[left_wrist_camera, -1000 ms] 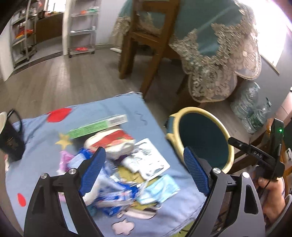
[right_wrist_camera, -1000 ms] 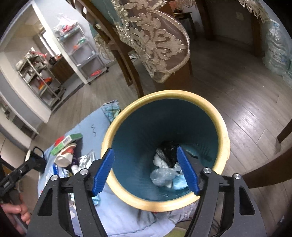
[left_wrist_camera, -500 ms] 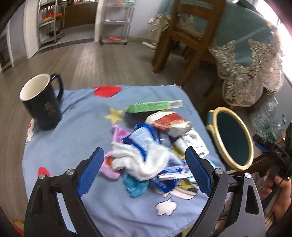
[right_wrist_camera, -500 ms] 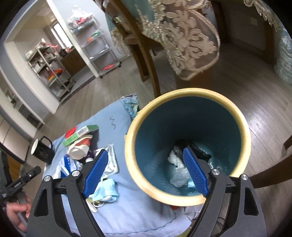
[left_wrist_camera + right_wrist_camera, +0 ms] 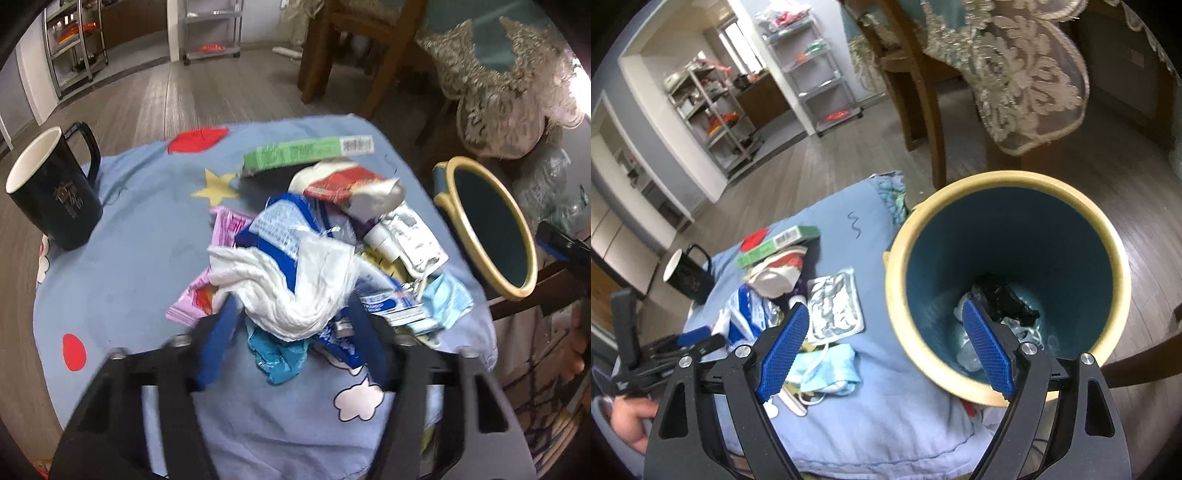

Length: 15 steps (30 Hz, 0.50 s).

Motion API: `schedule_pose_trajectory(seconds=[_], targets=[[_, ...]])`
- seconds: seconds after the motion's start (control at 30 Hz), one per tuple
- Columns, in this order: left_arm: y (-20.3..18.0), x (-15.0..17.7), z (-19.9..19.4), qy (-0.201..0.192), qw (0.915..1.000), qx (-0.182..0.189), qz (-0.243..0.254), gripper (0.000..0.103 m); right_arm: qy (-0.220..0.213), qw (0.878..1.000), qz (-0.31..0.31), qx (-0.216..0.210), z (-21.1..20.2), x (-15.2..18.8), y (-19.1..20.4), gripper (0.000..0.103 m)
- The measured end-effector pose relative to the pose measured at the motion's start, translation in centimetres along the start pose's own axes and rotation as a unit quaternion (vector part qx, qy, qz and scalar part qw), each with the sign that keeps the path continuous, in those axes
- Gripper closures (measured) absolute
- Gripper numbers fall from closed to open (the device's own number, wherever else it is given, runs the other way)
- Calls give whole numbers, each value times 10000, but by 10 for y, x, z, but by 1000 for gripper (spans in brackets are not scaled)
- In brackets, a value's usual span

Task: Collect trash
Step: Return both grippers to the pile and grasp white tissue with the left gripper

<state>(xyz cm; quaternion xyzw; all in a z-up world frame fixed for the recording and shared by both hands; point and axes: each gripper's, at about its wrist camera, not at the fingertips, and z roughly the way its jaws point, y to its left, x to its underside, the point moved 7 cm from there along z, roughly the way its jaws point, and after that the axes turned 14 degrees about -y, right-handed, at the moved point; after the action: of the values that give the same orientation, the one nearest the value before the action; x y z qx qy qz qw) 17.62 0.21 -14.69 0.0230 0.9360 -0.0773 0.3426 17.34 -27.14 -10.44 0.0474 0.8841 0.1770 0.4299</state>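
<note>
Here, blurred left tool (image 5: 291, 339) narrowing around white tissue (image 5: 295, 291), right tool (image 5: 886, 350) wide, bin (image 5: 1008, 295) contents murky.

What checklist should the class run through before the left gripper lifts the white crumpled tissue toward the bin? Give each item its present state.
1. The left gripper brackets the white tissue: ok, one finger on each side.
2. Firm grip on the tissue: cannot tell, the fingers are blurred.
3. Tissue free of the blue-and-white wrapper: not ok, they overlap.
4. Bin open and with room: ok, only a little trash at the bottom.
5. Right gripper empty: ok, open and holding nothing.
6. Black mug away from the pile: ok, it stands apart.
</note>
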Motion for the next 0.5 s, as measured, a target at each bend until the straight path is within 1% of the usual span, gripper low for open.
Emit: schedule_pose_trajectory(seconds=[0.07,0.1,0.17,0.27,0.5], targets=[[3,2,1,56,9999,59,-97,74,59,9999,-89,-39,2,3,5,18],[3,2,0,43,9999,83,-131,76,83,9999,-136,-59,3,4,7,18],[5,1,-3,-2,9997,128,-196,85,122,9996,-212,-107,4,7,12,18],[9,-5,-12,-119,9992,174,-345,88,171,9992,-296,-189,5,10,19,18],[25,-21,-32,-497,9948,253,-850,88,376,9971,-542,-390,10,23,35,18]])
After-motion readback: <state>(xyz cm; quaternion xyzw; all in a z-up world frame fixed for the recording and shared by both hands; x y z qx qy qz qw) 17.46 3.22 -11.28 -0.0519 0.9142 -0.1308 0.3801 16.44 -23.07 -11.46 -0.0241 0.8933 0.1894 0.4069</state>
